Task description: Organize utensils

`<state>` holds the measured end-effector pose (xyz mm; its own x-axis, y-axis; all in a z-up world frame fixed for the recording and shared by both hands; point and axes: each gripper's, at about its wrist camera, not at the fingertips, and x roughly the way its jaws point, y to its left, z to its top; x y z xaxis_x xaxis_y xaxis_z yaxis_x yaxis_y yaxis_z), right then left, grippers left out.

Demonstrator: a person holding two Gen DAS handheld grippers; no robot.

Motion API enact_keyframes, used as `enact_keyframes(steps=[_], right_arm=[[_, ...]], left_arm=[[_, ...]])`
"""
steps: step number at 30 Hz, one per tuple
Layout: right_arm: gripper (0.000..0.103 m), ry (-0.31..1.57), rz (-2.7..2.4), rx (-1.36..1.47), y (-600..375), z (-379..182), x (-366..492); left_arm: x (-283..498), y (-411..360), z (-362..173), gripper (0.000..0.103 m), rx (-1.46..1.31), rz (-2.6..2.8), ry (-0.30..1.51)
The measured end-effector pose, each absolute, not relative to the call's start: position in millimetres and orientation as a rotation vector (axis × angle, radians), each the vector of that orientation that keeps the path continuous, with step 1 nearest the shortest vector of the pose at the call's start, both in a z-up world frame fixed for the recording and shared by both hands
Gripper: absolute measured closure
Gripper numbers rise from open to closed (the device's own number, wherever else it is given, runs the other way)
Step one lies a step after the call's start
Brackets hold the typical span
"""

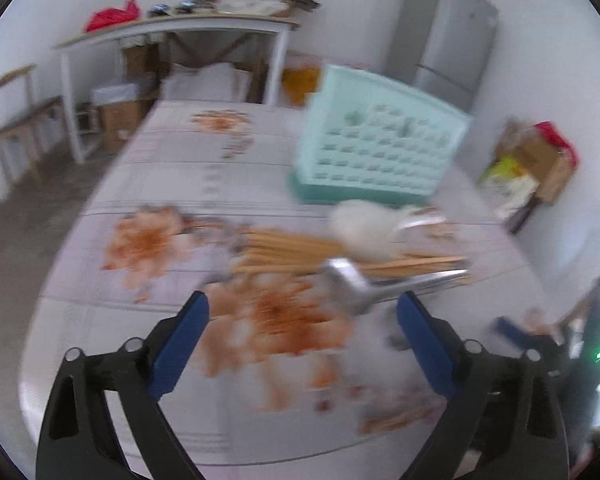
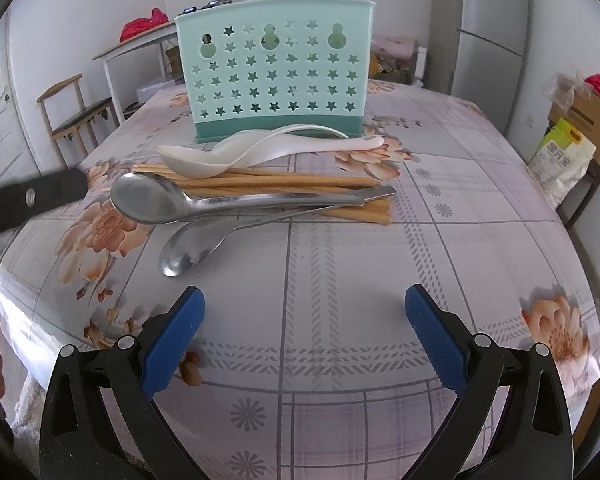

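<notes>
On a table (image 2: 440,240) covered with a floral plaid cloth, we see the utensils heaped in one pile in front of a mint-green holder (image 2: 276,68) pierced with star-shaped holes. From the right wrist view, the right gripper (image 2: 305,330) hangs low over the near cloth with its blue pads spread wide and nothing between them; the pile lies ahead at about 12 o'clock, well apart from the tips. In that pile, a large steel spoon (image 2: 204,200) rests across a bundle of wooden chopsticks (image 2: 300,188), a smaller steel spoon (image 2: 196,248) lies nearest the gripper at about 11 o'clock, and two white plastic spoons (image 2: 236,154) lie just behind the chopsticks, close against the holder's base. A black gripper arm pokes in from 9 o'clock toward the large spoon's bowl.

The left wrist view is blurred. There, the left gripper (image 1: 303,314) also stands spread, gripping nothing; the large spoon's bowl sits just beyond its tips at about 12 to 1 o'clock, and we cannot tell whether anything touches. The holder stands farther off at 1 o'clock.
</notes>
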<state>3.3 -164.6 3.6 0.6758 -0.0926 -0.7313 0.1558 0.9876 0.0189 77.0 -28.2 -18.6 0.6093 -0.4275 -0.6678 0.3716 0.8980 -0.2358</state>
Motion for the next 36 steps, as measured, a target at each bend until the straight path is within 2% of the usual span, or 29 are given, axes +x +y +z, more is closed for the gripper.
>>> enact_keyframes(steps=[6, 8, 14, 25, 28, 36], right_arm=[[0.007, 0.819, -0.117, 0.073, -165, 4, 1], [0.007, 0.825, -0.101, 0.068, -166, 4, 1], [0.008, 0.825, -0.062, 0.05, -167, 5, -7], [0.007, 0.834, -0.029, 0.037, -168, 6, -13], [0.007, 0.832, -0.025, 0.038, -168, 6, -13], [0.008, 0.841, -0.021, 0.069, -171, 9, -10]], left_arm=[[110, -41, -35, 0.044, -0.223, -0.522, 0.922], [125, -40, -47, 0.058, -0.287, -0.499, 0.982], [137, -46, -54, 0.082, -0.322, -0.49, 1.008], [137, -42, -54, 0.084, -0.305, -0.49, 1.042], [133, -47, -53, 0.089, -0.269, -0.484, 1.036], [122, -48, -48, 0.093, -0.254, -0.485, 1.01]])
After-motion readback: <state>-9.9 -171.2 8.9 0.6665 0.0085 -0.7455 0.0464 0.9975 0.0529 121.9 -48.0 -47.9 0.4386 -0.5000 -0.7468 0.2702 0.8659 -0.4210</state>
